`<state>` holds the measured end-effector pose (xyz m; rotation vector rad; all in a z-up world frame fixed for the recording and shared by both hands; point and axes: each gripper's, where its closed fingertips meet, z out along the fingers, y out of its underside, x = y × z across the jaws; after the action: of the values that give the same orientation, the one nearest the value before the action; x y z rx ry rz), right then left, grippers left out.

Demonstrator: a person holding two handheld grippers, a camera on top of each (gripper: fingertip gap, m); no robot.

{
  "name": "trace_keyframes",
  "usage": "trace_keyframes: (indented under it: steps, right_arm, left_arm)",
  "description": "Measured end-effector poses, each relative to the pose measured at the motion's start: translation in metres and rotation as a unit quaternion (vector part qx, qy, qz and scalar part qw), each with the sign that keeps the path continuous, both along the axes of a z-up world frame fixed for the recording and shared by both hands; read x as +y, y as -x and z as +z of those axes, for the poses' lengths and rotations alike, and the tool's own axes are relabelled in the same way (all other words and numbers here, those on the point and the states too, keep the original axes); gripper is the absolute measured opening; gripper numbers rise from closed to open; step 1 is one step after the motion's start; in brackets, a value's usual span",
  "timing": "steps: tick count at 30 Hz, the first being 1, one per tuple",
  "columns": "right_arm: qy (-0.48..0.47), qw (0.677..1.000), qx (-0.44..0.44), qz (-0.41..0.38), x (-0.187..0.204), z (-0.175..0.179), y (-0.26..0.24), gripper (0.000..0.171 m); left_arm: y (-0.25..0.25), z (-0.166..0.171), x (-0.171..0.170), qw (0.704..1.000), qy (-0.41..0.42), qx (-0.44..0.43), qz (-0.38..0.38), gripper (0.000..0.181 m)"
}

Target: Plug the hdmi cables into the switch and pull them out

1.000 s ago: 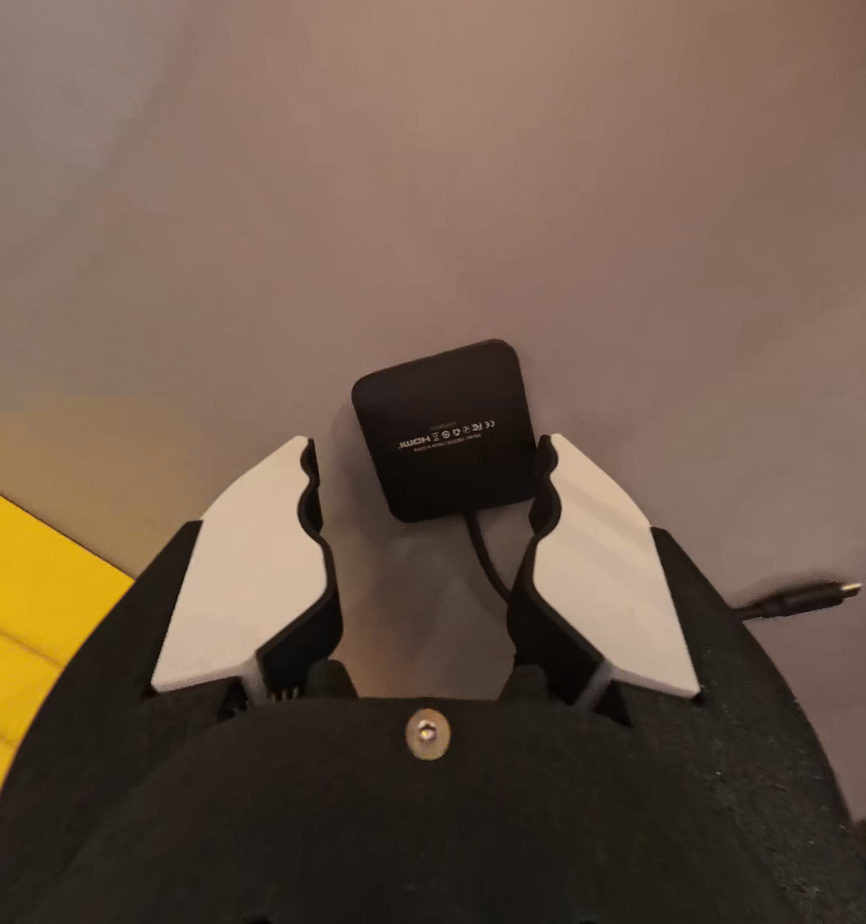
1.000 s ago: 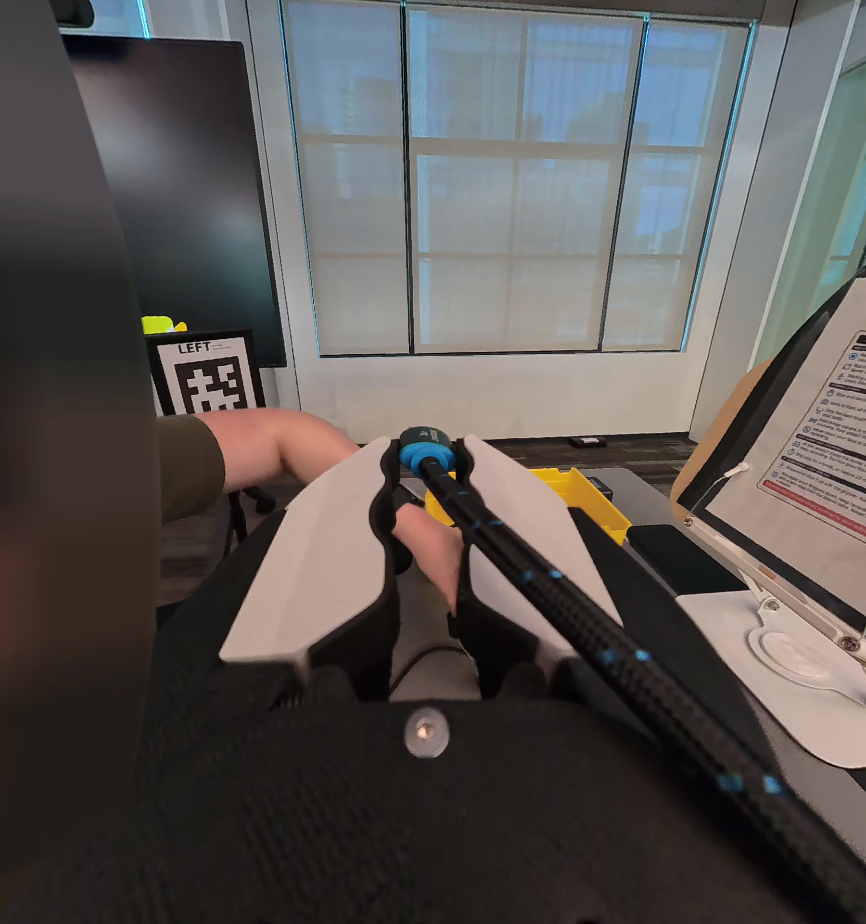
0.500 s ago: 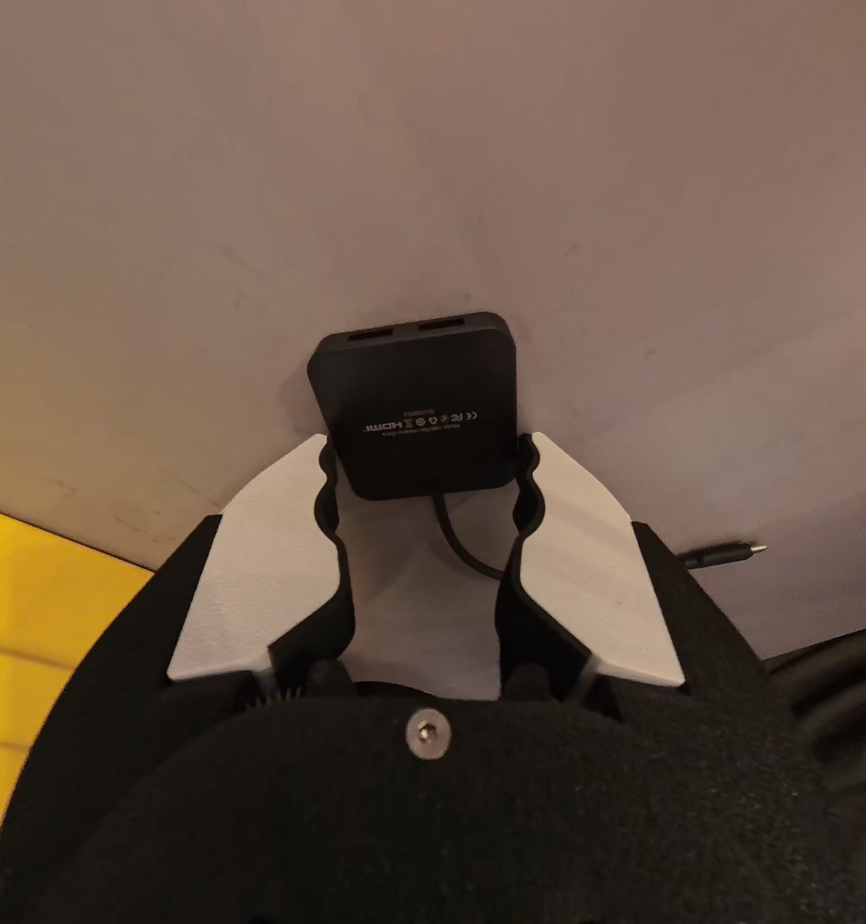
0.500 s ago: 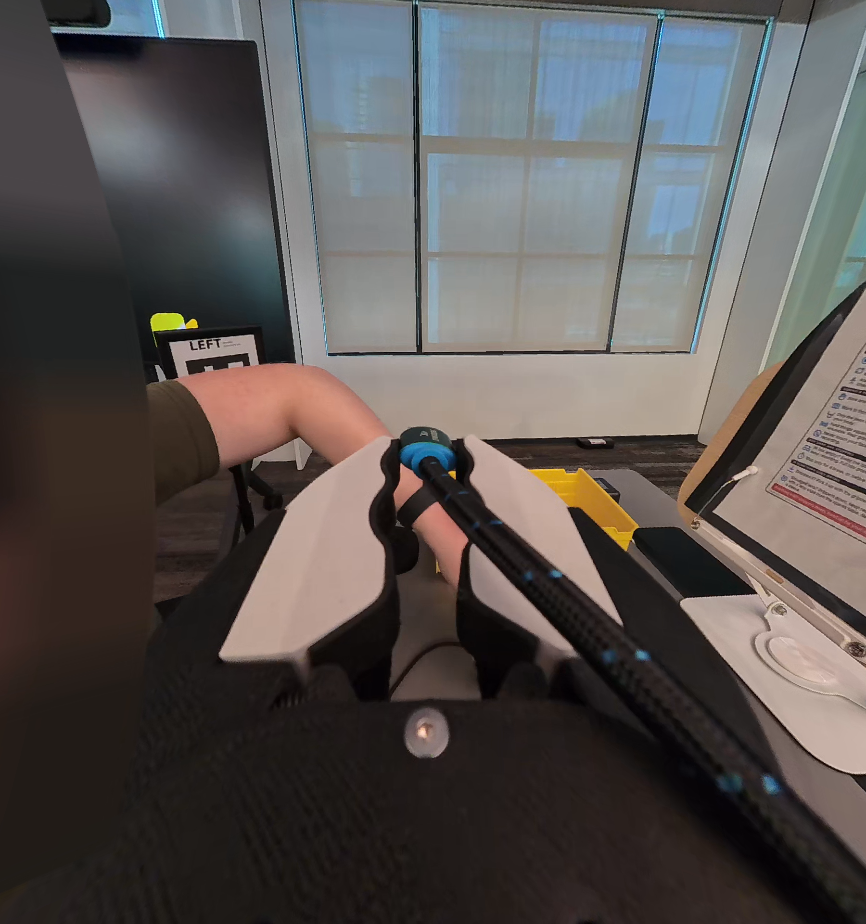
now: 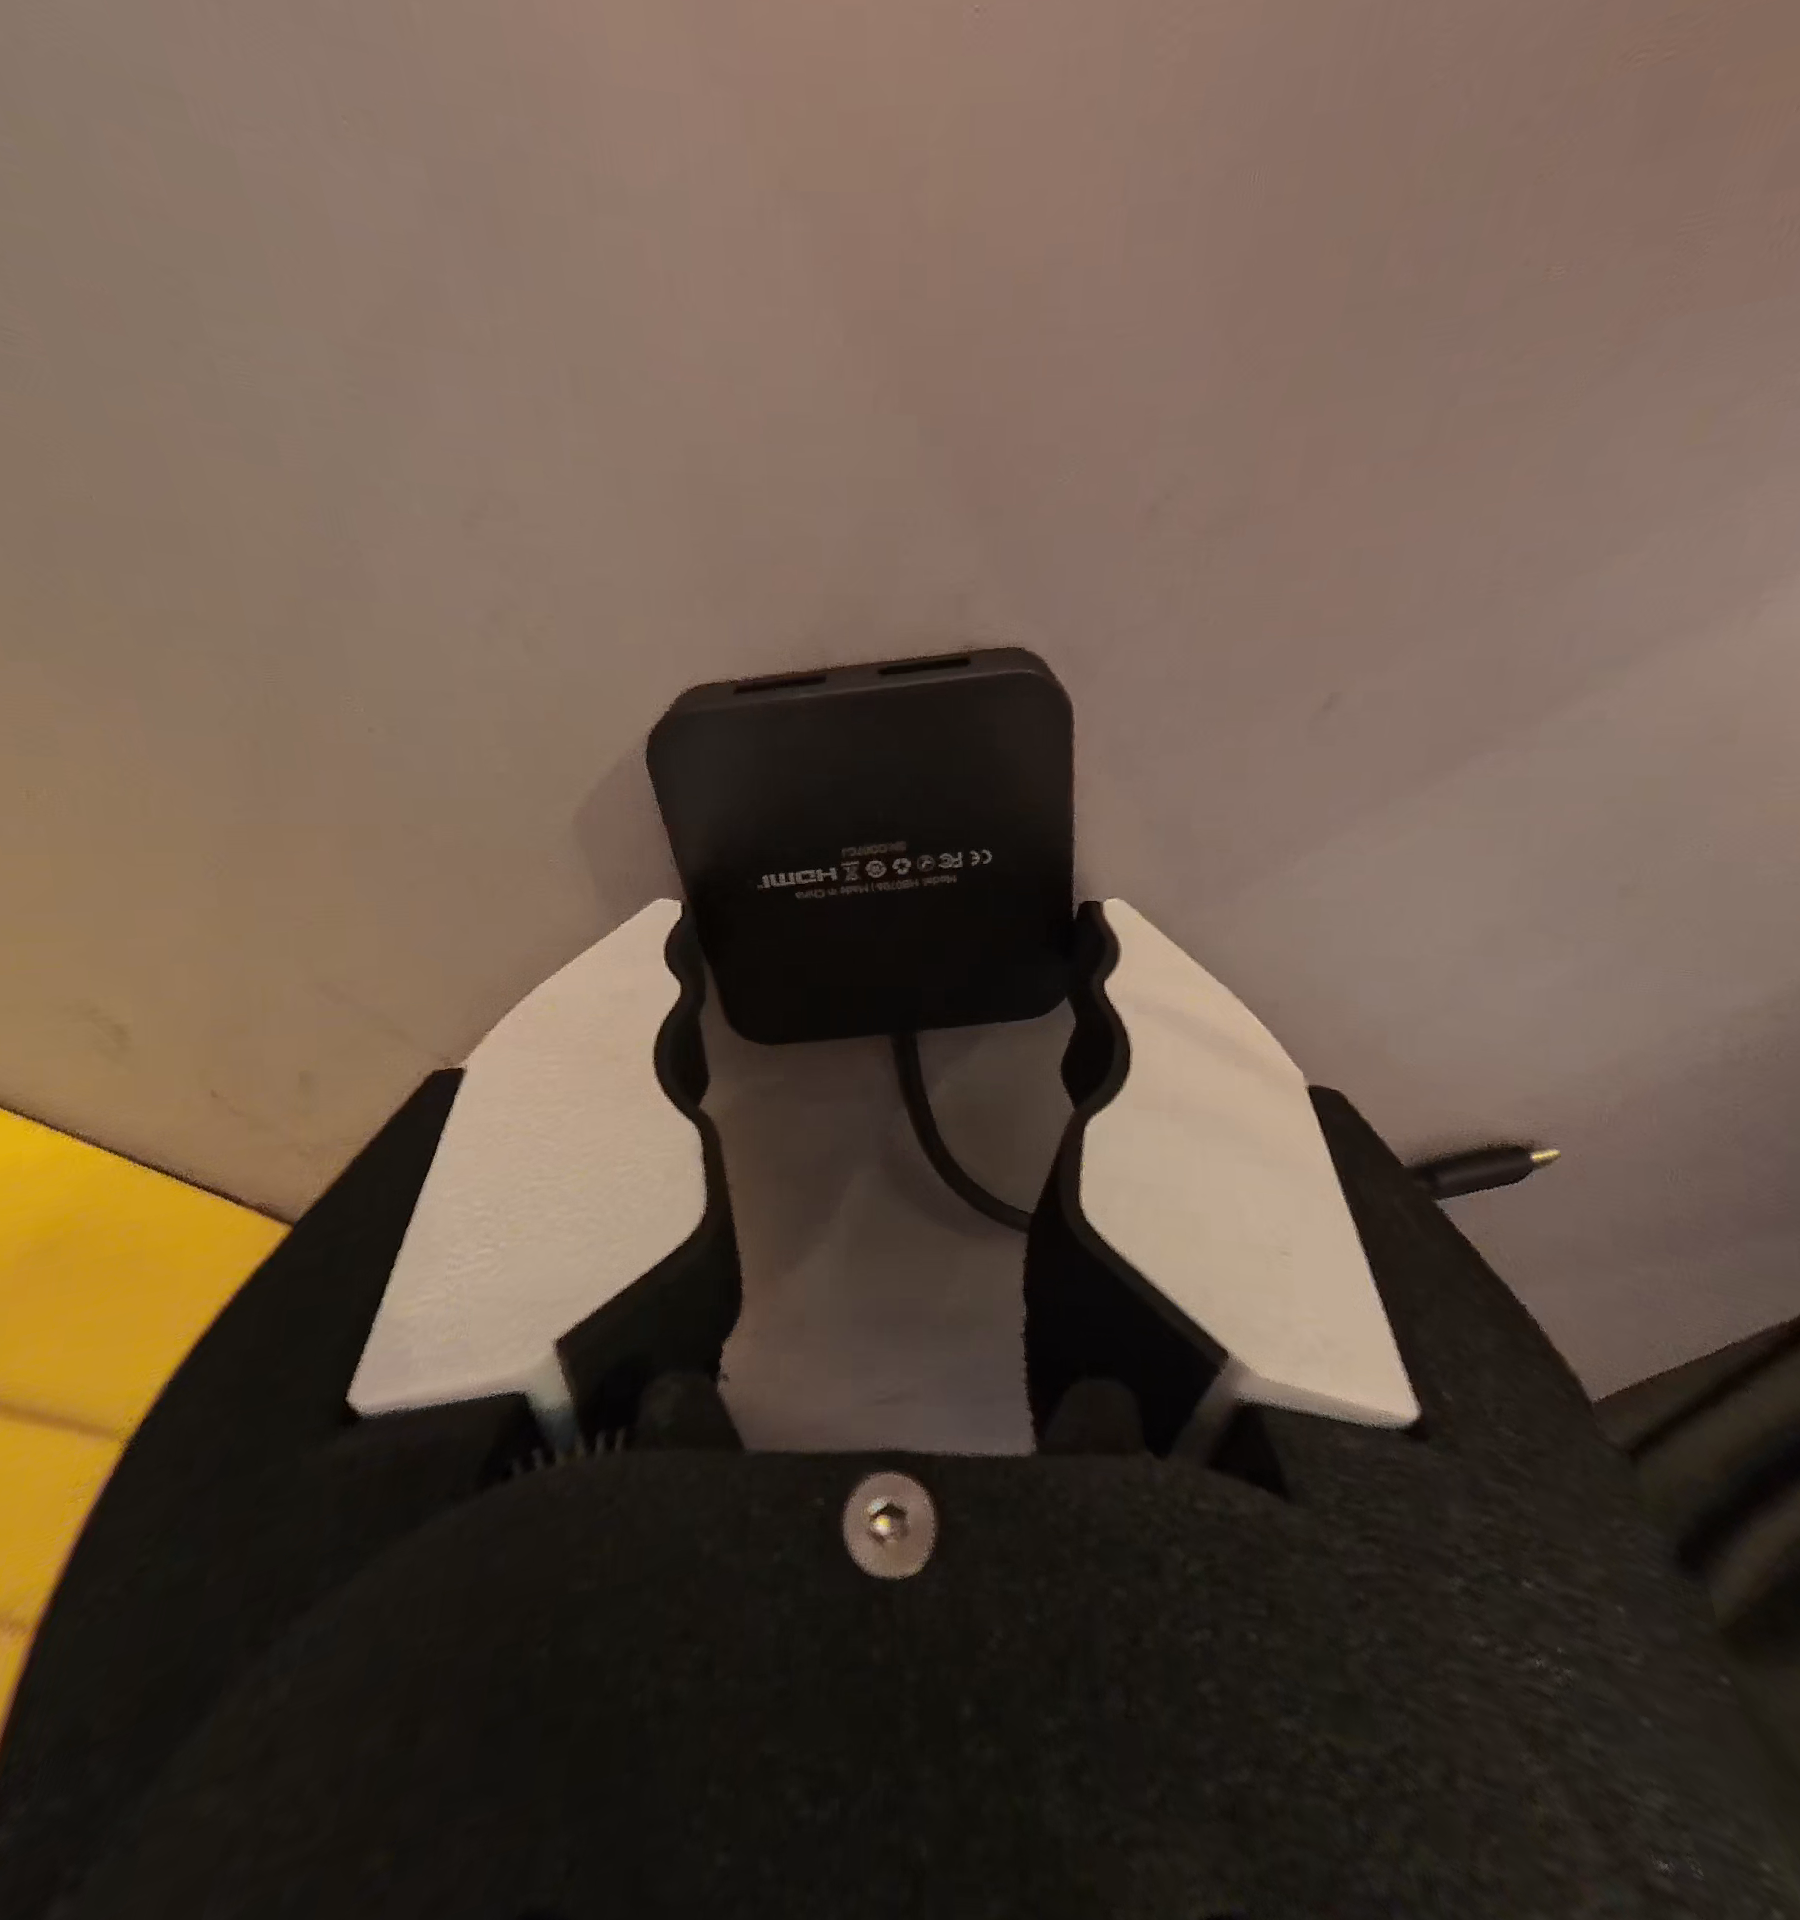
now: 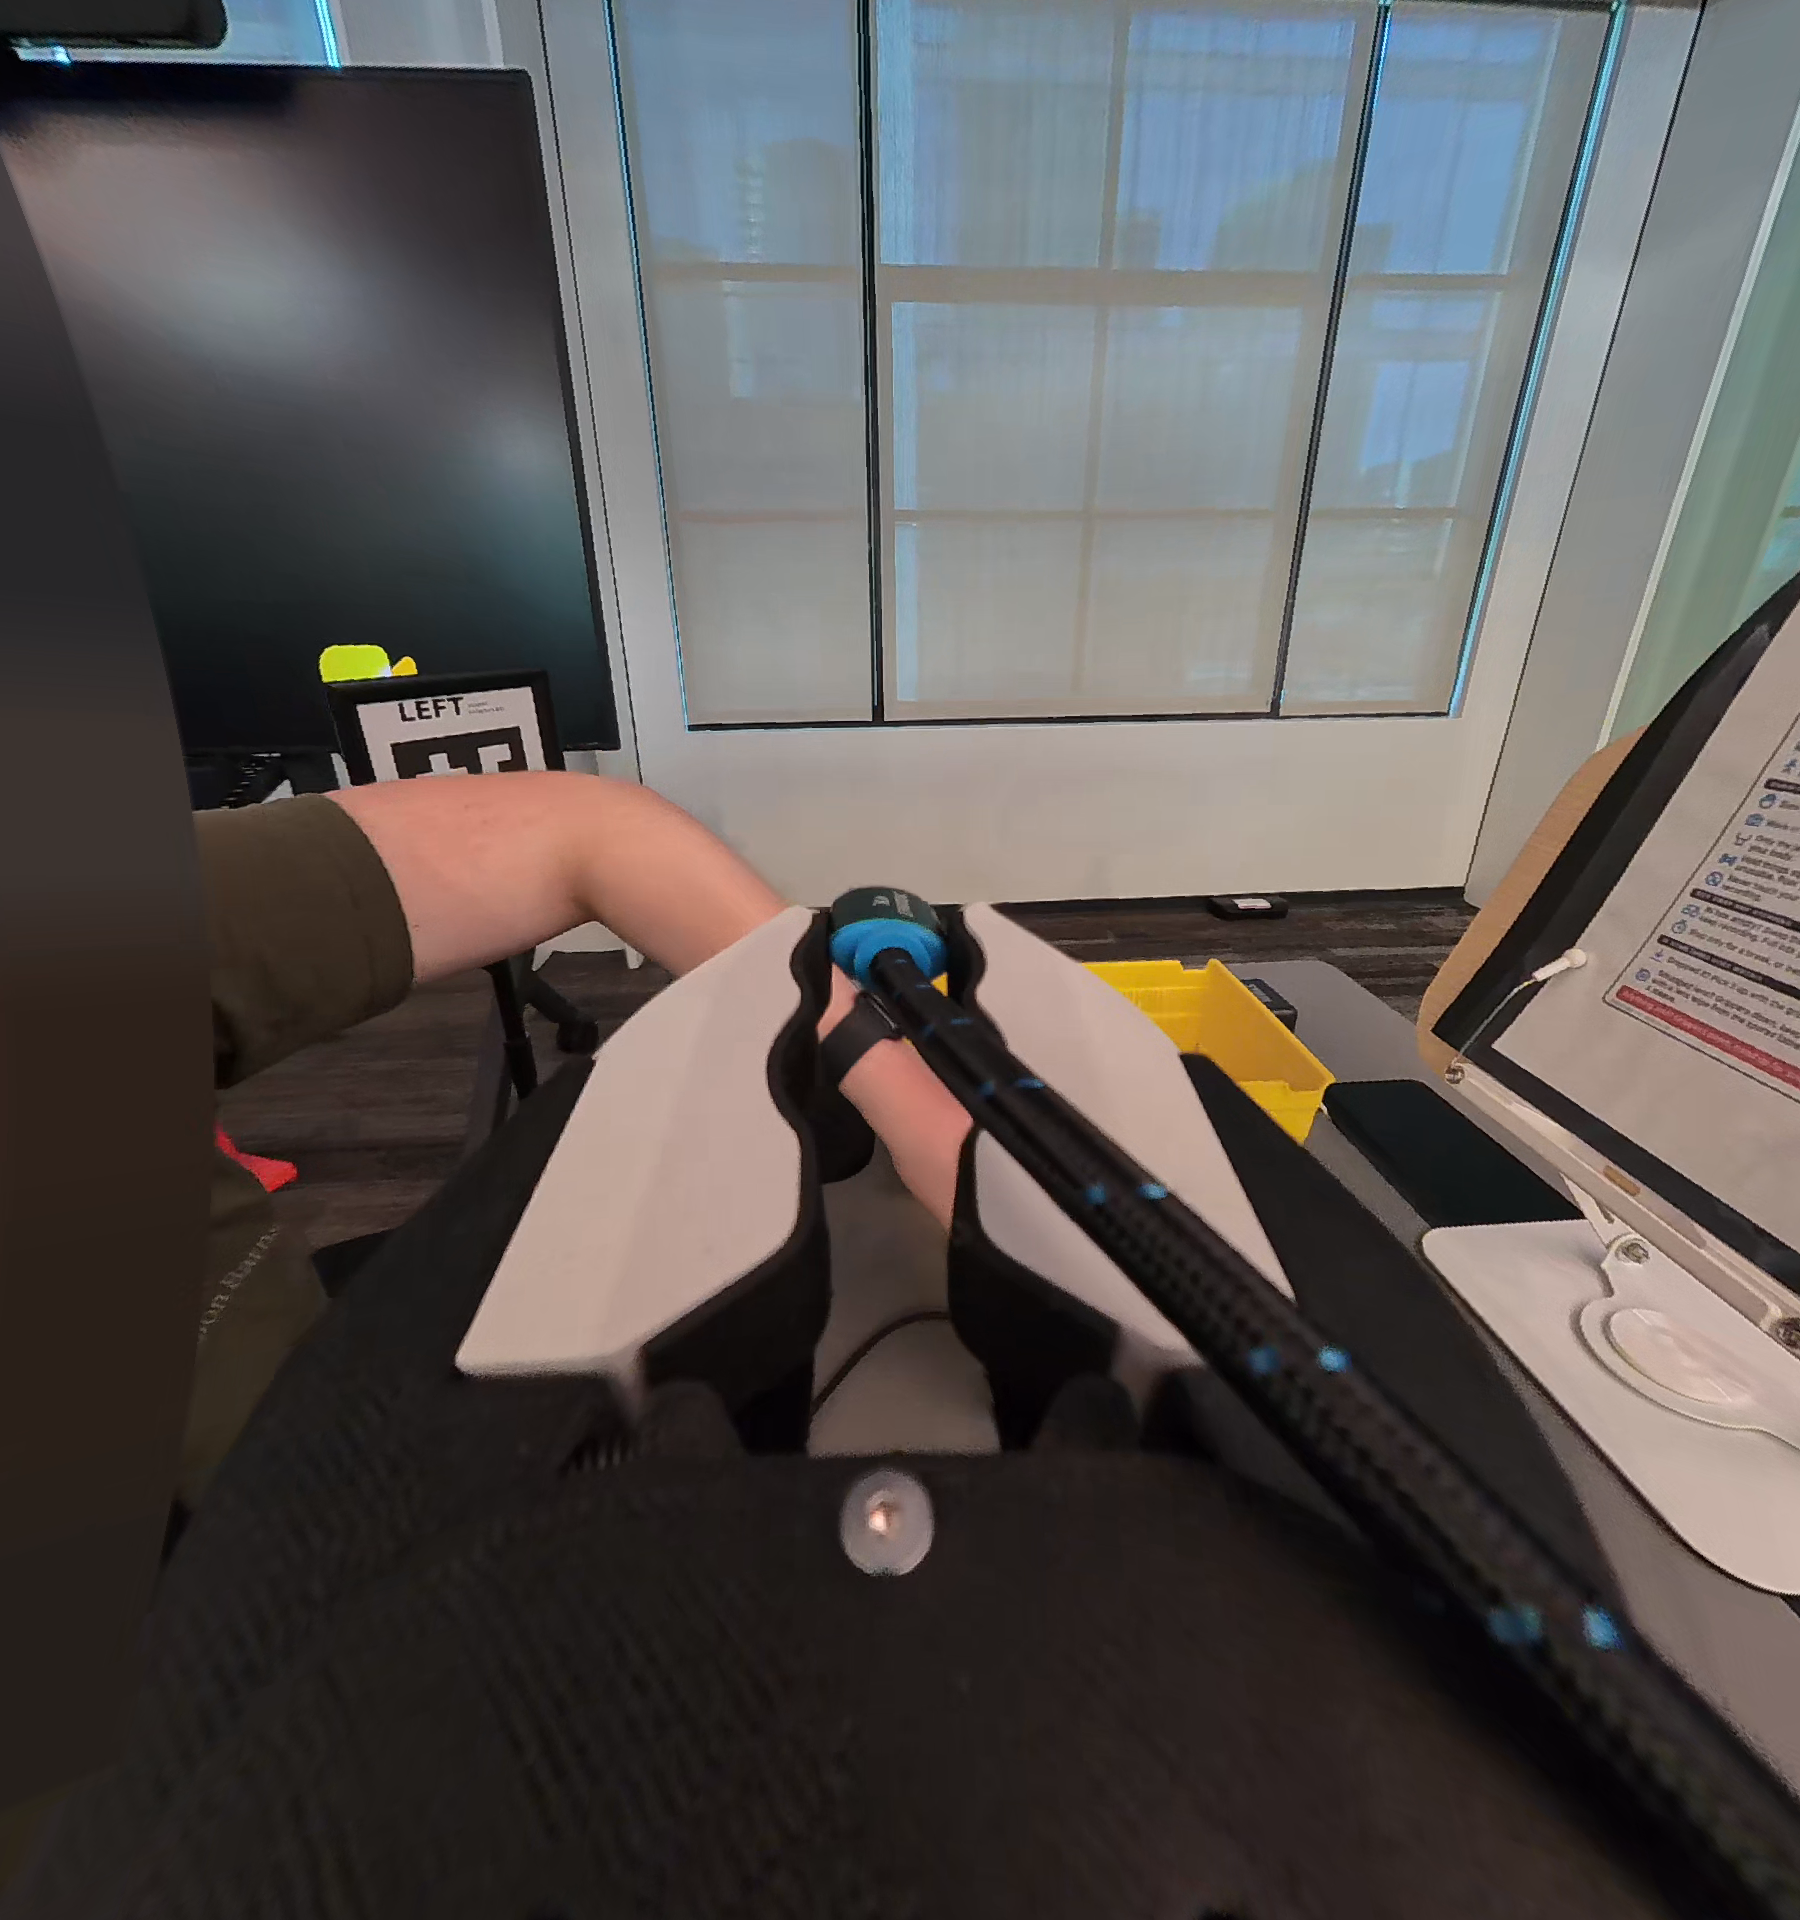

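The black square HDMI switch (image 5: 860, 842) lies on the grey table (image 5: 875, 364), with two open ports (image 5: 854, 670) on its far edge. My left gripper (image 5: 885, 925) straddles its near half, and both fingertips press on its sides. The switch's thin black lead (image 5: 937, 1132) curls back between the fingers, and its plug tip (image 5: 1488, 1169) lies to the right. My right gripper (image 6: 883, 935) is shut on the blue-collared plug (image 6: 880, 951) of a braided black HDMI cable (image 6: 1239, 1320) and holds it in the air. The cable runs back to the lower right.
A yellow bin (image 5: 65, 1299) sits left of the switch and also shows in the right wrist view (image 6: 1218, 1029). A stand with a printed sheet (image 6: 1706, 935) and a black slab (image 6: 1426, 1143) are at the right. A person's forearm (image 6: 563, 873) reaches across behind the right gripper. Tip to tip, the grippers are about 40 cm apart.
My left gripper has moved forward over the switch and narrowed its fingers onto the sides. The person's arm has risen in the right wrist view. The right gripper still holds the plug.
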<state>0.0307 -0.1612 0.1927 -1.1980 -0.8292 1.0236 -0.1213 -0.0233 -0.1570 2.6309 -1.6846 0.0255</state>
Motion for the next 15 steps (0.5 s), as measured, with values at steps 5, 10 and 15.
trace_keyframes:
  steps: [5, 10, 15]
  right_arm:
    - [0.021, 1.000, -0.002, -0.004, 0.013, -0.008, 0.004, 0.022]
    - [0.054, 0.998, 0.006, -0.016, 0.030, -0.017, 0.007, 0.022]
    - [0.088, 0.995, 0.050, -0.022, 0.043, -0.016, 0.017, 0.021]
  left_arm:
    - [-0.001, 0.021, 0.006, 0.998, -0.016, -0.058, 0.018, 0.067]
    - [-0.031, 0.086, 0.015, 0.968, -0.050, -0.242, 0.047, 0.067]
    - [-0.040, 0.190, 0.036, 0.854, -0.218, -0.469, 0.057, 0.068]
